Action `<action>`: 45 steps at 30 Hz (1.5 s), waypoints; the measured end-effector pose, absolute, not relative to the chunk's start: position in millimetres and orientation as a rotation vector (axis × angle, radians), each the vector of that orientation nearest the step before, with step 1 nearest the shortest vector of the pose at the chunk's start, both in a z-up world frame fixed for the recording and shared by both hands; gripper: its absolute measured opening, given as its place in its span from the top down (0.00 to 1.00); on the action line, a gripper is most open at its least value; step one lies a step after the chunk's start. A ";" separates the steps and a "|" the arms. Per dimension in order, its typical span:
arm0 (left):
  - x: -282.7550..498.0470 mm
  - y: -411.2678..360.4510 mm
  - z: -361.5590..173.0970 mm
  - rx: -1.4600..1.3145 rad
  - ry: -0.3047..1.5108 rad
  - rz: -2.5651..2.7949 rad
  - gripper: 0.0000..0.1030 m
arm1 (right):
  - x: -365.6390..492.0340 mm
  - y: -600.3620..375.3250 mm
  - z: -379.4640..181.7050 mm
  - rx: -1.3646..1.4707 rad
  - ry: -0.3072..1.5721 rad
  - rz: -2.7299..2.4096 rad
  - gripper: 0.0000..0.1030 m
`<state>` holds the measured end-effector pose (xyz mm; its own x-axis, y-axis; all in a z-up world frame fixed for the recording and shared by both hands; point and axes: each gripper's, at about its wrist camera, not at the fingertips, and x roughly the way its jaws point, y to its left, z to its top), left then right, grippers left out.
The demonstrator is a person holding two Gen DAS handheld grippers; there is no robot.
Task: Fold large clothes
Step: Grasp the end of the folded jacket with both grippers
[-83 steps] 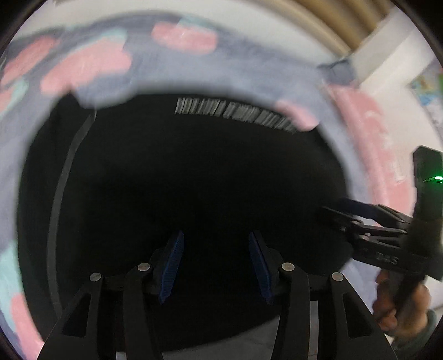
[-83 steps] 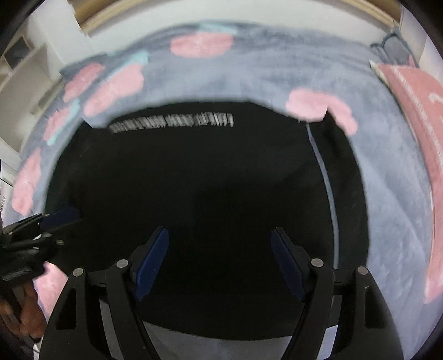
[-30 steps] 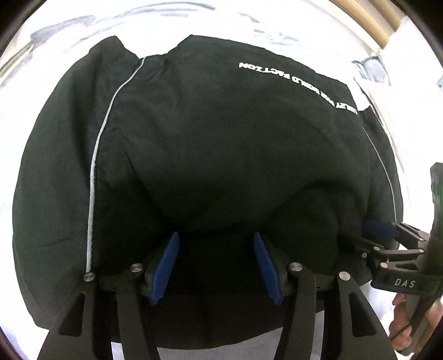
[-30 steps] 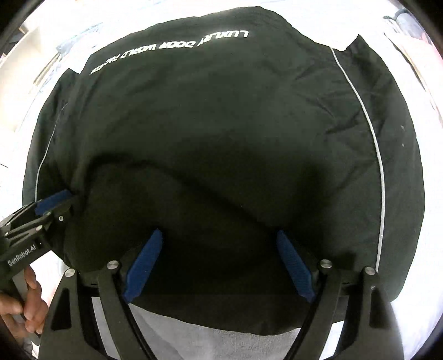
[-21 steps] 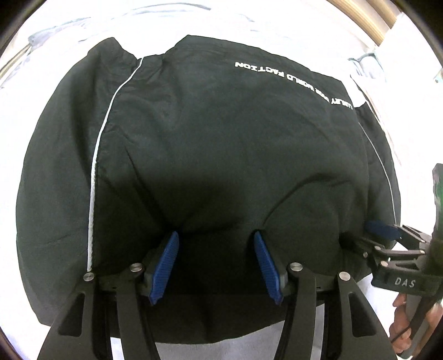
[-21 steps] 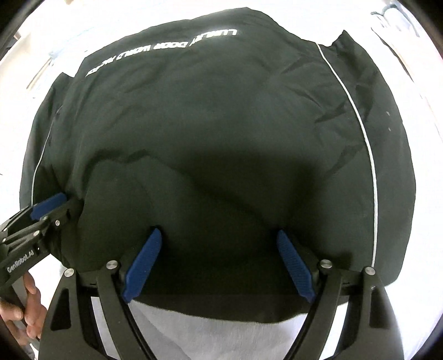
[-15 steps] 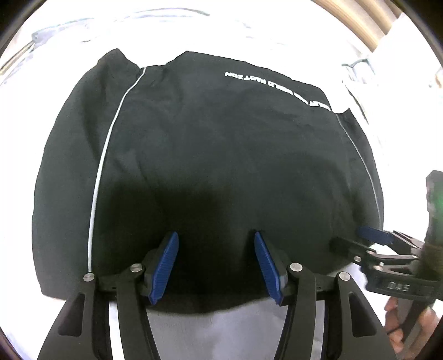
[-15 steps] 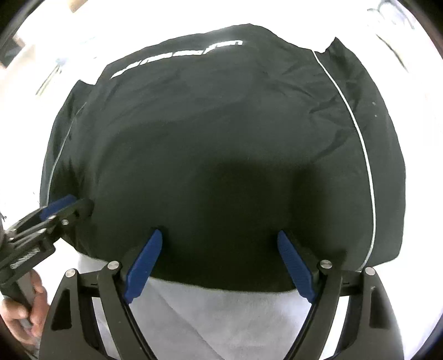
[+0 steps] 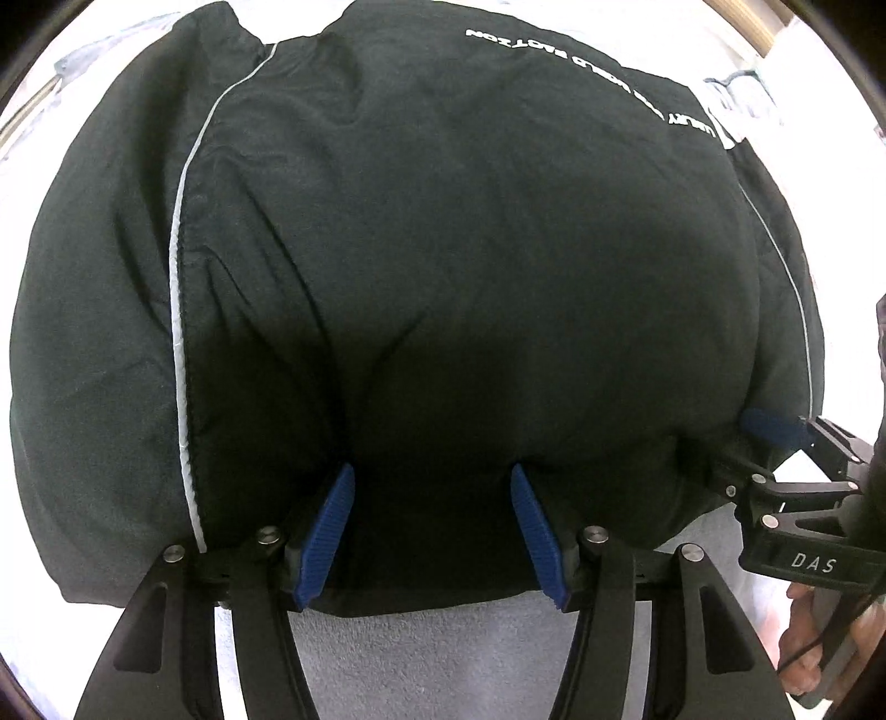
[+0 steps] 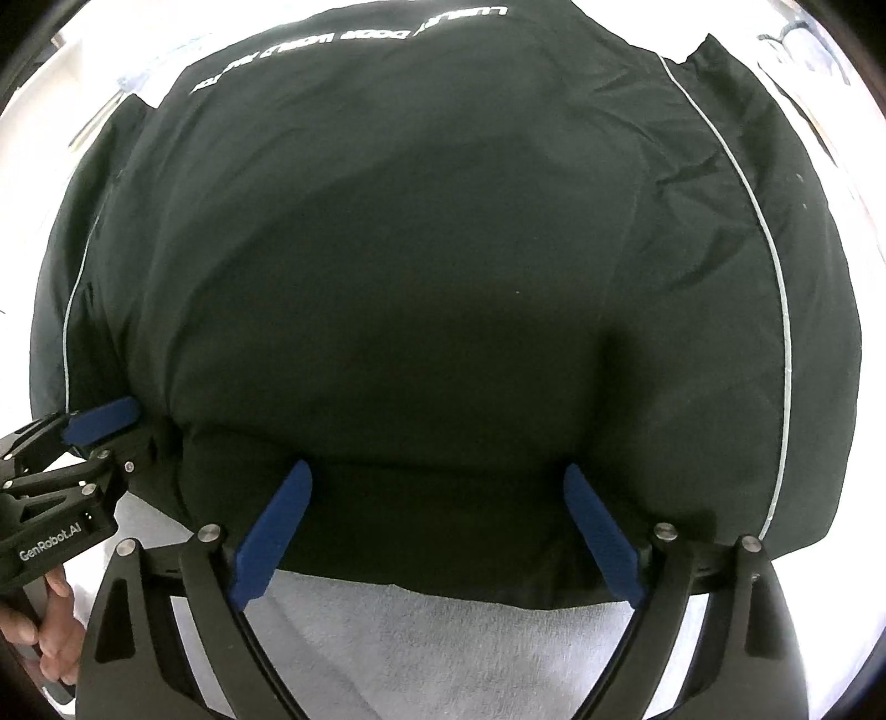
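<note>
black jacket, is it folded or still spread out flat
Folded at least once: the black jacket shows a doubled layer along its near edge, lying over a lower hem on the grey blanket.

A home bedroom, it seems: soft grey fleece bedding [image 10: 470,637] under a black garment [image 9: 470,249], wooden trim [image 9: 747,22] behind

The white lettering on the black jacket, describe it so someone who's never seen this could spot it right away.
Start from the big black jacket spread over the pale blanket, filling both views. Look to its far edge, away from the two tools: a single line of small white lettering runs across there. Unlike the thin white piping curving down each side, it is printed text, running crosswise.
</note>
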<state>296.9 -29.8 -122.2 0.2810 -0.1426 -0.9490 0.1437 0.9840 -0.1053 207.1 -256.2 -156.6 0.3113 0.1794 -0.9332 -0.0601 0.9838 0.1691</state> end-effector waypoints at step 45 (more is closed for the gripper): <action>412.8 144.7 -133.4 -0.721 1.338 -0.350 0.36 | 300.0 -465.6 -172.9 0.539 1.259 0.214 0.06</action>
